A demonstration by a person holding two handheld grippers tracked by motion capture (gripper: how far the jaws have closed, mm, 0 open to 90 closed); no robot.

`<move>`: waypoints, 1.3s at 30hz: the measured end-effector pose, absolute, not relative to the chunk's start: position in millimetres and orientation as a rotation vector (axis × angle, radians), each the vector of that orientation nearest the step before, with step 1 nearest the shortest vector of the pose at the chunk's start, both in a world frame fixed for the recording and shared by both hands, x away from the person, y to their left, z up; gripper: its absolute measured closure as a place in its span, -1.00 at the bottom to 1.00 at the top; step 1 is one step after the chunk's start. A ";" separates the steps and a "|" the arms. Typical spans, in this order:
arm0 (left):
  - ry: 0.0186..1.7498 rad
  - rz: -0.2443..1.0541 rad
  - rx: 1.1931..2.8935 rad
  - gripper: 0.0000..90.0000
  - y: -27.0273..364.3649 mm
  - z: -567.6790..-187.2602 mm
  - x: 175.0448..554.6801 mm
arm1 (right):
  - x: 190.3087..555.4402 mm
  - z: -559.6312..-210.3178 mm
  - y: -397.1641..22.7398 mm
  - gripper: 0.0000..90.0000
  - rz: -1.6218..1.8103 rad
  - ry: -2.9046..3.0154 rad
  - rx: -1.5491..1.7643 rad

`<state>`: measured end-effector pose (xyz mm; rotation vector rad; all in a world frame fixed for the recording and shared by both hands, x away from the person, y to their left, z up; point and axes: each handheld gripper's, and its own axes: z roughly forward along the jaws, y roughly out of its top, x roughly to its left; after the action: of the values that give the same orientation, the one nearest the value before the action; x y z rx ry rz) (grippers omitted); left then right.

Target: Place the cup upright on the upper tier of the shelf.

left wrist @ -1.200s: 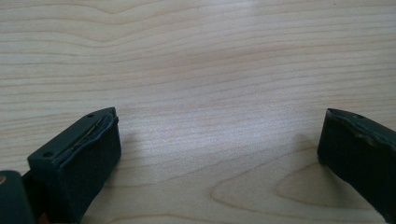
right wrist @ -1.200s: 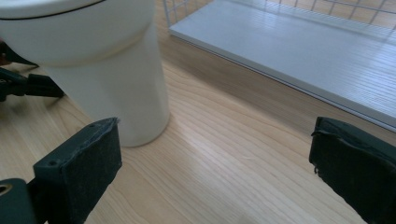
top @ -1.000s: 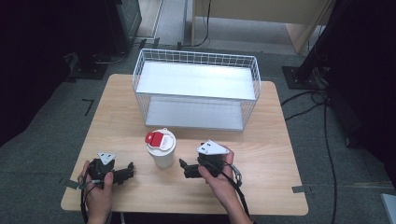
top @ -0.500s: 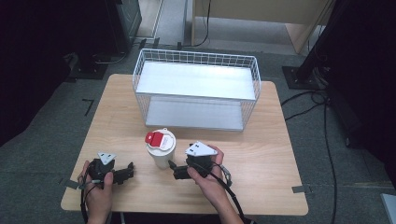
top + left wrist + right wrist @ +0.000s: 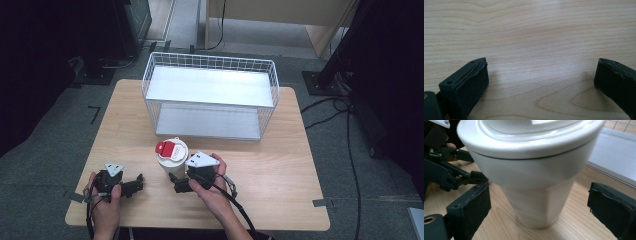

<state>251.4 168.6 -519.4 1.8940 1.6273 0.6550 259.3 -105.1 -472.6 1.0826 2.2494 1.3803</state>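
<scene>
Where the light wooden table [image 5: 280, 165] is seen from the high view, its far half is taken up by a white wire basket rack with two flat white shelves [image 5: 210, 95], set squarely across the width. Just in front of the rack's near edge, close to the middle of the table, a white tapered plastic cup with a white lid and a red tab [image 5: 171, 155] is stood upright on the wood. Beside the cup on its right and slightly nearer the person, the black right gripper topped by a grey three-cornered plate [image 5: 178, 182] is held low in the right hand [image 5: 210, 187], its jaws pointed toward the cup's base. In the right gripper view the cup [image 5: 531, 177] is seen between the two padded jaws, which are spread wide; a clear gap is left on either side and no contact with the cup wall is made. Well to the left of the cup, near the table's front left corner, the black left gripper [image 5: 134, 182] is held in the left hand [image 5: 102, 192] just above the wood. In the left gripper view its jaws are seen parted widely over bare wood grain [image 5: 531, 50], with nothing between them.
</scene>
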 end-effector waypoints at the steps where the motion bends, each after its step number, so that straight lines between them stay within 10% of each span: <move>1: 1.628 0.655 1.895 -1.00 168.6 -519.4 251.3 | 260.0 -473.0 -103.1 -0.90 1.379 2.247 1.090; 39: 1.628 0.656 1.891 -1.00 168.4 -519.5 251.4 | 269.1 -476.6 -69.8 -0.87 1.427 2.067 1.144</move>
<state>251.4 168.4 -519.5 1.8907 1.6282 0.6559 269.1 -69.8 -476.6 1.1435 2.0672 1.4274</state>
